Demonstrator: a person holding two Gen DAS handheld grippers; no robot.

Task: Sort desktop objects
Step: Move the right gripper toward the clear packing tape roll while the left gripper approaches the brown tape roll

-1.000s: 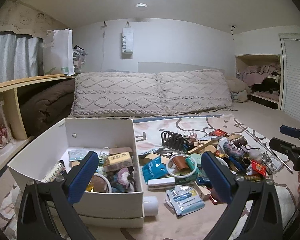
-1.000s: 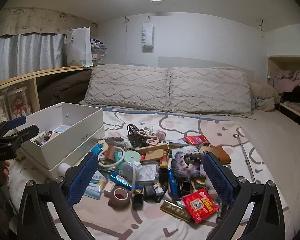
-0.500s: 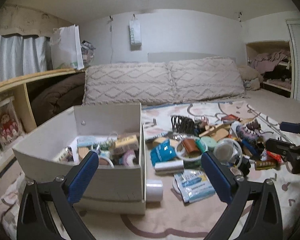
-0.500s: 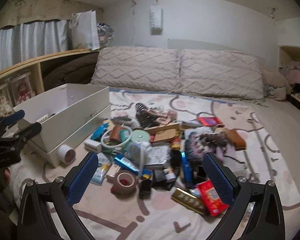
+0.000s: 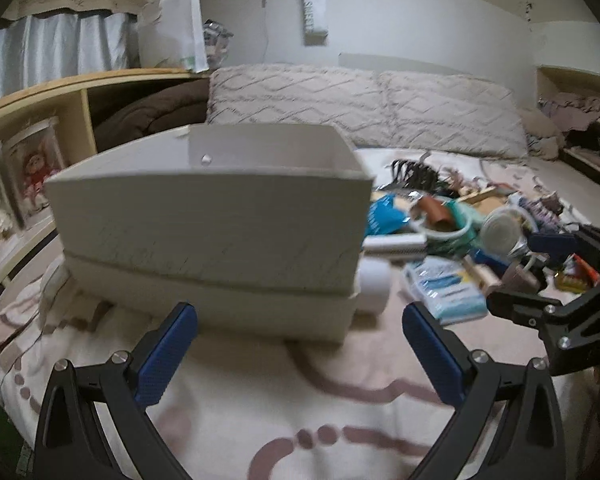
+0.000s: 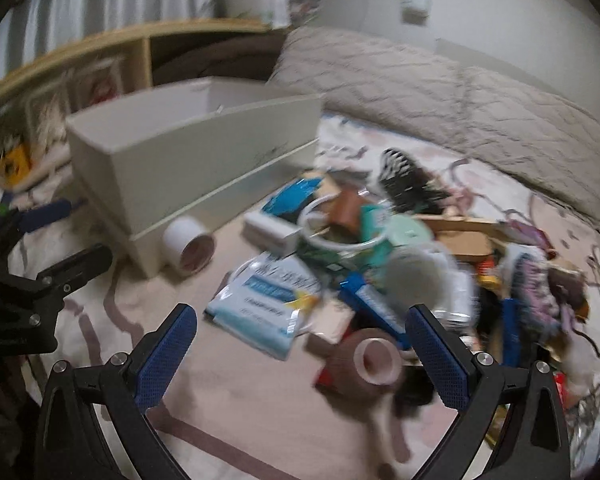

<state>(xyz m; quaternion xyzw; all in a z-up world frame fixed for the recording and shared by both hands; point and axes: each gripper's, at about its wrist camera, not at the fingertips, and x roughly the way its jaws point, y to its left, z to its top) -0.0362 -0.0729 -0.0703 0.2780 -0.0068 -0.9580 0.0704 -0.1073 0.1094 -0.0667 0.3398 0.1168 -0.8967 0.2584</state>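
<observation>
Two grippers are in my views, and both stand with their jaws spread wide and nothing between them. My left gripper (image 5: 300, 344) hovers low over the patterned bedspread (image 5: 300, 420), just in front of the white box (image 5: 208, 224), which I take as my landmark. From this low angle I see only the box's near wall and part of its inner back wall, so I cannot tell what lies inside. My right gripper (image 6: 300, 344) hangs to the right of the box, over a bare patch of bedspread at the near edge of the clutter. Nearest its fingers lies a brown tape roll (image 6: 374, 362), blurred, and just beyond it a white and blue packet (image 6: 266, 302) lying flat. Right against the box's near right corner rests a white roll (image 6: 188, 246) on its side. Further right of the box the heap thickens: a white ring (image 6: 332, 236) with a brown piece inside it, a mint green disc (image 6: 410, 230), a blue pouch (image 6: 296, 196) and, behind them, a black comb-like clip (image 6: 404, 178). Much of the pile is too smeared to name. Beyond the box, two knitted pillows (image 5: 364, 108) lean against the wall, and to the box's left runs a wooden shelf (image 5: 80, 88) with curtains above it.
</observation>
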